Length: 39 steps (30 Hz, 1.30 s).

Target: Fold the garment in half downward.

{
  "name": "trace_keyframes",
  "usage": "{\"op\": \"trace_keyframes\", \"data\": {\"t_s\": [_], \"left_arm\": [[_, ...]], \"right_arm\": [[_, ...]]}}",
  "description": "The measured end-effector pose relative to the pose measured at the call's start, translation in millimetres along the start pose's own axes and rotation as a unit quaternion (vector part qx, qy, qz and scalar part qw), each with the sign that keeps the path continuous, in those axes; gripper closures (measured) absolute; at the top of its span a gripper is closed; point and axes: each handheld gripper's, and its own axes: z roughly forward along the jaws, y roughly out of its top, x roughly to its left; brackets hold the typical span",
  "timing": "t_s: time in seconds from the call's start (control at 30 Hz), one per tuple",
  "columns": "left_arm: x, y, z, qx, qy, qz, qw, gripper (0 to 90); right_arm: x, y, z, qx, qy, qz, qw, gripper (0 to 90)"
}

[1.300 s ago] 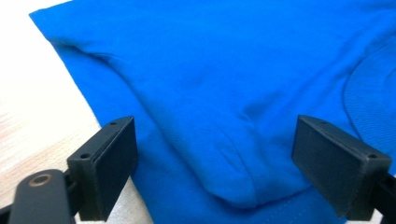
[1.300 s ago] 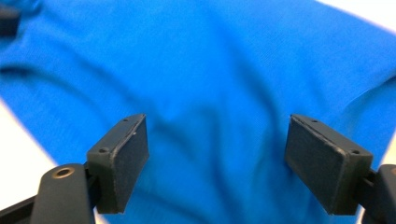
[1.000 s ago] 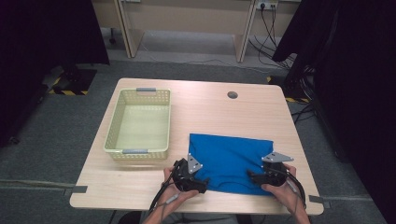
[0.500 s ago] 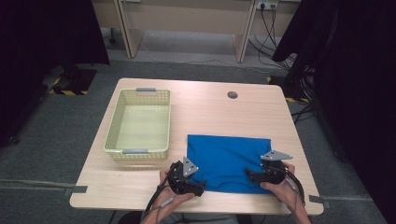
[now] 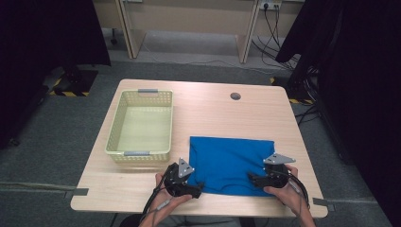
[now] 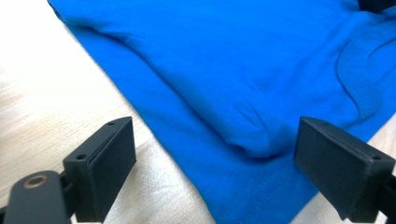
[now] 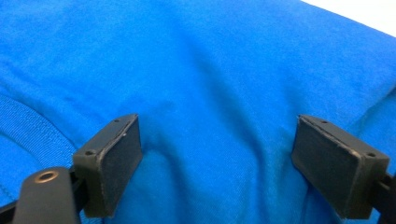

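Blue cotton-knit garment (image 5: pixel 230 163), folded to a flat rectangle, lay on the pale wooden table (image 5: pixel 213 111) to the right of the yellow perforated plastic basket (image 5: pixel 140 125), its near edge along the table's front.

Landmark: the basket, standing empty.

Left gripper (image 5: pixel 197 188): black, two-jawed, carried in the person's left hand (image 5: pixel 166 204); placed at the garment's near left corner, right of and nearer than the basket. Jaws stood wide apart, one over bare wood, one over cloth, a small raised pucker of fabric (image 6: pixel 252 140) between them; pads pressed on nothing.

Right gripper (image 5: pixel 251 178): same make, in the right hand (image 5: pixel 289 195); placed over the garment's near right part, farthest from the basket. Jaws had just been opening and stood wide, cloth (image 7: pixel 210 93) lying slack between them, nothing gripped.

Progress, as judged: folding appeared complete or close to it, edges squared. Remaining: probably a fresh grasp of the bundle and its transfer leftward into the basket, not yet done.
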Motion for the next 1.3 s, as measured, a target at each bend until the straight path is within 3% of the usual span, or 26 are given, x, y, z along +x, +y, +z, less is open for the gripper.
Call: {"op": "trace_keyframes", "data": {"t_s": [0.27,0.57,0.7,0.8,0.87,1.0,1.3], "left_arm": [[-0.3,-2.3,-1.9,0.003,-0.001,-0.01,0.9999,11.9],[6.7,-8.8,-9.4,0.007,-0.001,-0.014,0.9999,10.8],[9.7,-9.6,-12.0,0.012,0.001,-0.013,0.9998,9.4],[10.1,-10.5,-13.6,0.013,0.002,-0.012,0.9998,9.4],[10.2,-10.7,-14.1,0.015,0.003,-0.01,0.9998,9.3],[11.6,-11.6,-16.1,0.016,0.005,-0.007,0.9998,9.3],[16.4,-16.8,-20.6,0.016,0.01,-0.009,0.9998,9.0]], "right_arm": [[-13.9,2.7,3.5,-0.002,0.019,-0.019,0.9996,16.0],[-20.1,2.0,4.0,-0.007,0.021,-0.022,0.9995,15.9],[-15.6,2.9,2.0,-0.004,0.006,-0.011,0.9999,15.7],[-14.4,4.1,-2.8,-0.021,0.007,0.017,0.9996,15.3],[-13.6,4.4,-5.1,-0.025,0.007,0.023,0.9994,15.2],[-7.4,5.4,-11.6,-0.038,0.007,0.02,0.9991,15.0],[5.4,-2.6,-16.8,-0.03,0.011,0.011,0.9994,14.7]]}}
